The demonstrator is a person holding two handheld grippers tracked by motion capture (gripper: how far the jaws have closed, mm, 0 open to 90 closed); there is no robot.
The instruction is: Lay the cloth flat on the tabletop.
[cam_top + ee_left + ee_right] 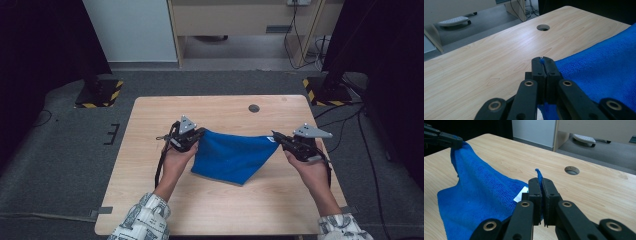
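Tabletop (150, 200): blue cloth (230, 157) pinched between both fingers.

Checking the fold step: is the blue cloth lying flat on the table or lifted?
Partly lifted. The blue cloth hangs from two corners, pinched by the left tool and right tool; its lower tip rests on the table.

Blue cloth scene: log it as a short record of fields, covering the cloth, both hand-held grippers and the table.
cloth: blue microfibre cloth, held by two corners, middle sagging to the table
label: white tag near the right corner
left hand-held gripper: shut on one cloth corner
right hand-held gripper: shut on the other corner
table: light wooden table with a round cable hole
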